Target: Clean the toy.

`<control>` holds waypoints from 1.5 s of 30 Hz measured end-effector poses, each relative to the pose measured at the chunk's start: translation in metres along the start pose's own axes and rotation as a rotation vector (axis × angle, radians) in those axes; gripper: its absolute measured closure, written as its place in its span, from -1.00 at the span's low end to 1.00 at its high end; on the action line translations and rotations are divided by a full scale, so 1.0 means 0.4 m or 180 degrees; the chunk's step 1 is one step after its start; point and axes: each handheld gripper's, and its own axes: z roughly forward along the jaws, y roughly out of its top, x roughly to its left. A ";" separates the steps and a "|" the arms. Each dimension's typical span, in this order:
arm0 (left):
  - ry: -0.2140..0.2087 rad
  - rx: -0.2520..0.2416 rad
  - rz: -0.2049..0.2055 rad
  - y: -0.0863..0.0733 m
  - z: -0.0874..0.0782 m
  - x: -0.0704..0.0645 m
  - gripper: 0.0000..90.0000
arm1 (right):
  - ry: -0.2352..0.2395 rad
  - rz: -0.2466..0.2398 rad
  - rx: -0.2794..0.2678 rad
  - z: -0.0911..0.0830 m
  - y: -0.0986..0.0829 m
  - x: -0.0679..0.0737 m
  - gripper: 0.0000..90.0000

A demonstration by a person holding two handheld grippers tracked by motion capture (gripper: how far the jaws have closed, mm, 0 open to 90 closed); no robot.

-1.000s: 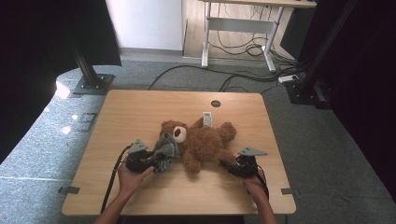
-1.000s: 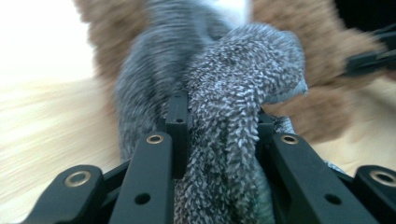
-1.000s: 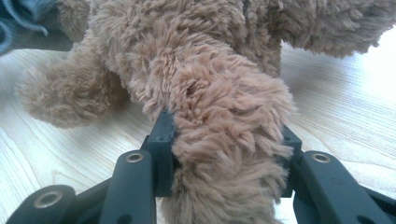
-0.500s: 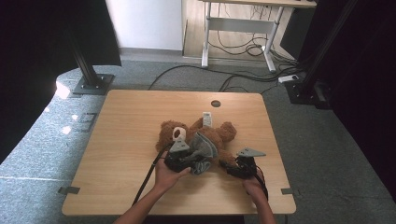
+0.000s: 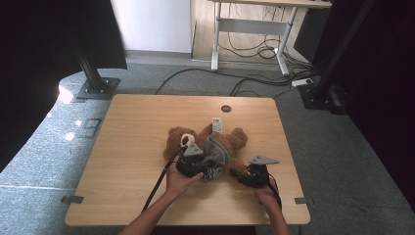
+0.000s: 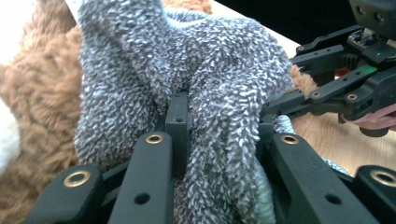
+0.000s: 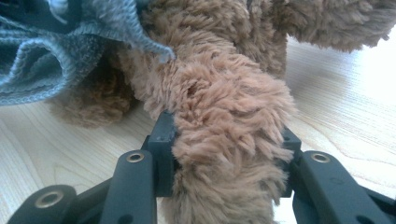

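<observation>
Grey cloth [image 5: 215,156] now across brown teddy [image 5: 235,139]

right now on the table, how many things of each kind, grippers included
teddy bear: 1, brown, lying on the wooden table
grey fuzzy cloth: 1, on the bear
hand-held gripper: 2, left hand-held gripper clamped on the cloth, right hand-held gripper clamped on a bear limb
white tag: 1, at the bear
total: 5

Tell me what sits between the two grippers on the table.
In the high view, the grey cloth and the teddy bear lie between the left gripper and the right gripper. The left grips the cloth, the right a bear limb.
</observation>
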 end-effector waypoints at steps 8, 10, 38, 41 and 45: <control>0.0032 -0.0018 -0.0046 -0.024 -0.020 0.020 0.55 | 0.0055 -0.0025 0.0021 -0.008 0.002 -0.005 0.23; 0.0085 -0.0040 -0.0063 -0.028 -0.032 0.029 0.55 | 0.0057 -0.0029 0.0024 -0.008 0.002 -0.006 0.24; 0.0339 -0.0287 -0.0408 0.013 -0.149 0.182 0.54 | 0.0127 -0.0068 0.0012 -0.014 -0.002 -0.007 -0.06; 0.0307 -0.0282 -0.0422 0.008 -0.152 0.185 0.53 | 0.0153 0.0083 -0.0074 -0.028 0.007 -0.018 -0.33; 0.0285 -0.0285 -0.0446 0.006 -0.151 0.189 0.54 | 0.0064 0.0099 -0.0193 -0.040 0.033 -0.014 -0.43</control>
